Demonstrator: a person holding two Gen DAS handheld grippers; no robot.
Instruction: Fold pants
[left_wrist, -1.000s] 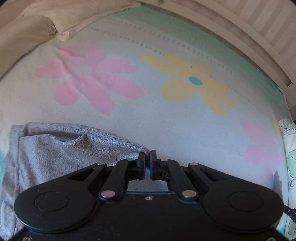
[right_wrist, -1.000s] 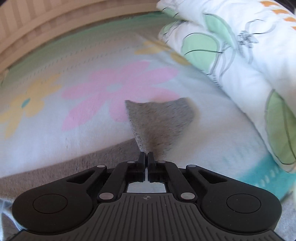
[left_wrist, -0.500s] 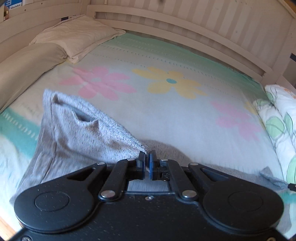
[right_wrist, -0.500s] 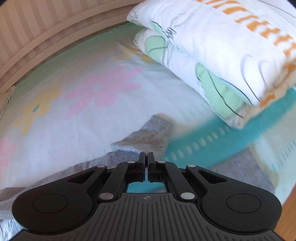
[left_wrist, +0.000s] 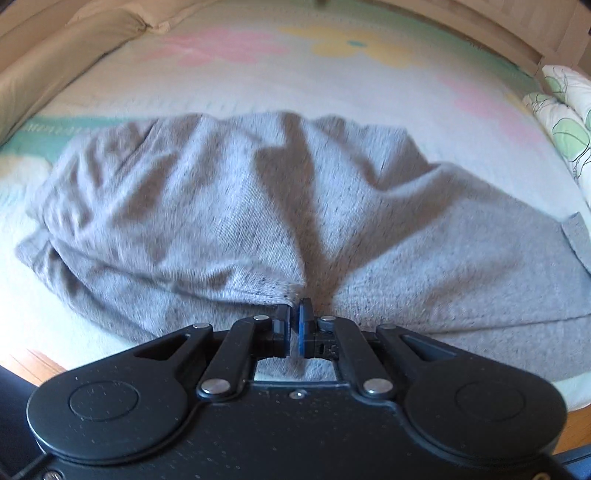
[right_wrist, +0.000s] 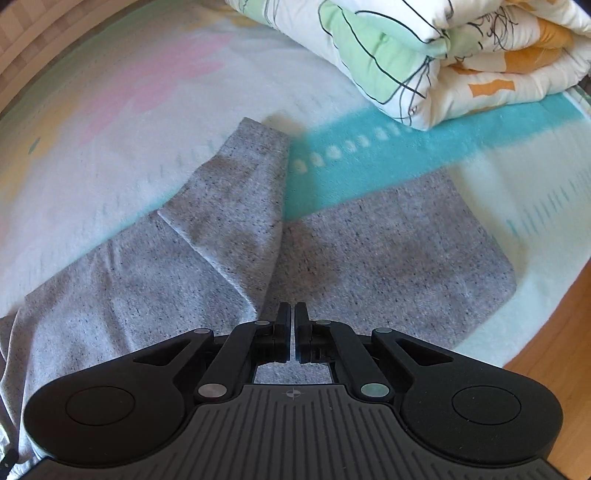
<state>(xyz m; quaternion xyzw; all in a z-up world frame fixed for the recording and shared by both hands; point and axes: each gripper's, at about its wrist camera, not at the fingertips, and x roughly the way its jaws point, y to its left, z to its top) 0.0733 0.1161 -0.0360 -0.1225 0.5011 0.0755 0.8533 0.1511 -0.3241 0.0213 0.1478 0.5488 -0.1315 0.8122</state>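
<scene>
Grey knit pants (left_wrist: 229, 206) lie rumpled across a flower-print bedspread (left_wrist: 332, 85), near its front edge. They look soft, light and limp, so you would take them at a hem or edge. Your left gripper (left_wrist: 294, 325) pinches a fold of them. Your right gripper (right_wrist: 294, 328) has its jaws nearly together at a leg edge; whether it holds cloth, I cannot tell. A folded duvet (right_wrist: 443, 55) sits beyond. No readable writing.
</scene>
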